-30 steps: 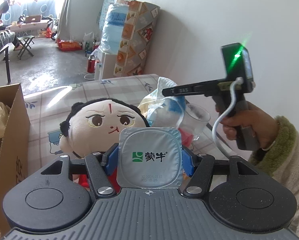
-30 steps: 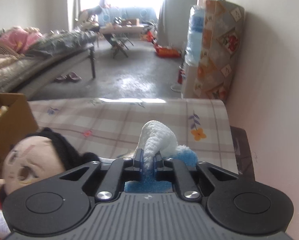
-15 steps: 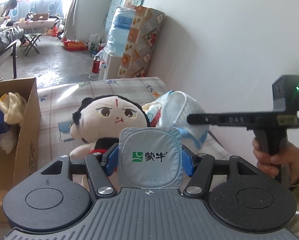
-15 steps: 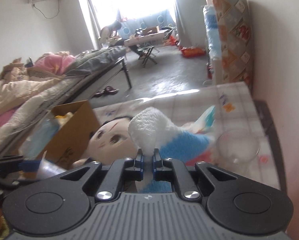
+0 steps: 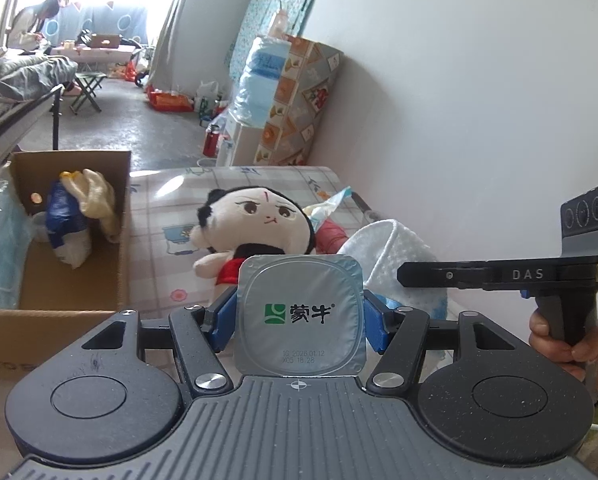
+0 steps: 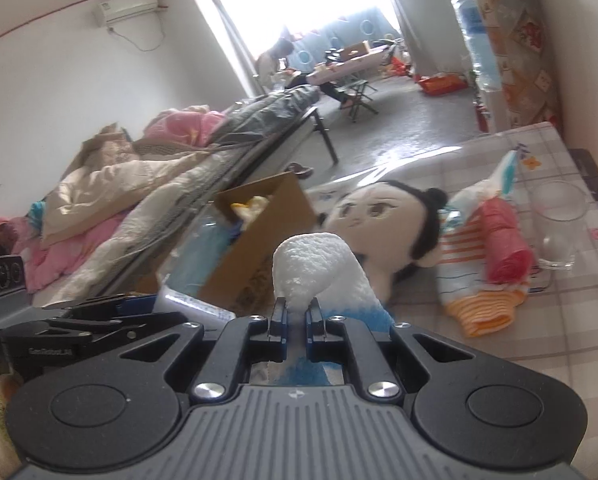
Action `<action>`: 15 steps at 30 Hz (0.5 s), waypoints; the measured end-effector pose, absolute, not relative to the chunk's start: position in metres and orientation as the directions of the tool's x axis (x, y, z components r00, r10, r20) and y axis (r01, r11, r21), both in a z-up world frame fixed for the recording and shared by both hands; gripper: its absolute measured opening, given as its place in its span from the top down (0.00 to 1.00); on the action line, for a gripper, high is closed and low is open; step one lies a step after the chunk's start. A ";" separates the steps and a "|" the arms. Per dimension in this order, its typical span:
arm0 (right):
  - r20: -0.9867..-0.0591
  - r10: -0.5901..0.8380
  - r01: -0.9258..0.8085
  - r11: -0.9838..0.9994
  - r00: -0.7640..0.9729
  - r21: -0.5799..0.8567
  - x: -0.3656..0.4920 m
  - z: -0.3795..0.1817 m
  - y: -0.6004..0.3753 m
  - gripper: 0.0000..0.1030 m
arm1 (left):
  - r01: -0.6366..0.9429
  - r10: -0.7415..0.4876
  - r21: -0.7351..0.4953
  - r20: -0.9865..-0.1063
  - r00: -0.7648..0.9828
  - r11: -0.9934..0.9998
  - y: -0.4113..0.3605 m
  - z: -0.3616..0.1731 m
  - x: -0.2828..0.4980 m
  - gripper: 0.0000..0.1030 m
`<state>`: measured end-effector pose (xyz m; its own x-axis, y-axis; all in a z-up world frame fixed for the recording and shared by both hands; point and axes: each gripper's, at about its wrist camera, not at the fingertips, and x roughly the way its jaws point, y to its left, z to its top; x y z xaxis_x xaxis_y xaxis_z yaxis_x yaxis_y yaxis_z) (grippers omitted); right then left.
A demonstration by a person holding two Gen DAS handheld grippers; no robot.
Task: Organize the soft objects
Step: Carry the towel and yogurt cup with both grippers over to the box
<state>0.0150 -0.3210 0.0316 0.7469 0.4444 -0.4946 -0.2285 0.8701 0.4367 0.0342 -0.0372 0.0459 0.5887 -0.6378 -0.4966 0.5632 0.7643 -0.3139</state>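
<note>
My left gripper (image 5: 299,312) is shut on a silver foil-lidded yogurt cup (image 5: 300,316), held above the table in front of the plush doll (image 5: 259,216). My right gripper (image 6: 297,316) is shut on a white and blue fluffy towel (image 6: 319,268) and holds it in the air; the towel also shows in the left wrist view (image 5: 395,256). The open cardboard box (image 5: 71,272) stands at the left with soft items inside (image 5: 75,216). The doll (image 6: 383,216) lies between the box (image 6: 259,232) and a striped cloth pile (image 6: 479,280).
A clear glass mug (image 6: 559,228) stands at the table's right side by the wall. A pink roll (image 6: 499,240) and a plastic bag (image 6: 495,180) lie on the striped cloth. A bed with bedding (image 6: 119,184) lies beyond the box.
Both grippers have lifted and drawn back from the doll. The right gripper has swung left with the towel, so the box is more in its view.
</note>
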 end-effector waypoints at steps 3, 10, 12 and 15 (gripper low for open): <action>-0.470 0.491 -0.282 0.848 0.733 0.448 0.011 0.044 -0.302 0.92 | 0.543 -0.620 -0.305 -0.473 0.626 0.782 -0.016 0.058 0.025 0.40; -0.376 0.611 -0.440 0.778 0.697 0.448 0.025 0.082 -0.248 0.92 | 0.472 -0.537 -0.255 -0.415 0.735 0.844 0.035 0.093 0.020 0.40; -0.350 0.642 -0.484 0.755 0.682 0.442 0.036 0.094 -0.232 0.92 | 0.446 -0.504 -0.234 -0.392 0.769 0.864 0.049 0.103 0.023 0.40; -0.311 0.685 -0.551 0.721 0.659 0.420 0.055 0.115 -0.205 0.92 | 0.403 -0.456 -0.216 -0.364 0.812 0.889 0.069 0.115 0.036 0.40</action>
<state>0.0546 -0.2050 0.1147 0.6594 0.6845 -0.3108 -0.5506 0.7212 0.4203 0.0360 0.0691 0.1148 0.8121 -0.4563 -0.3637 0.4031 0.8894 -0.2158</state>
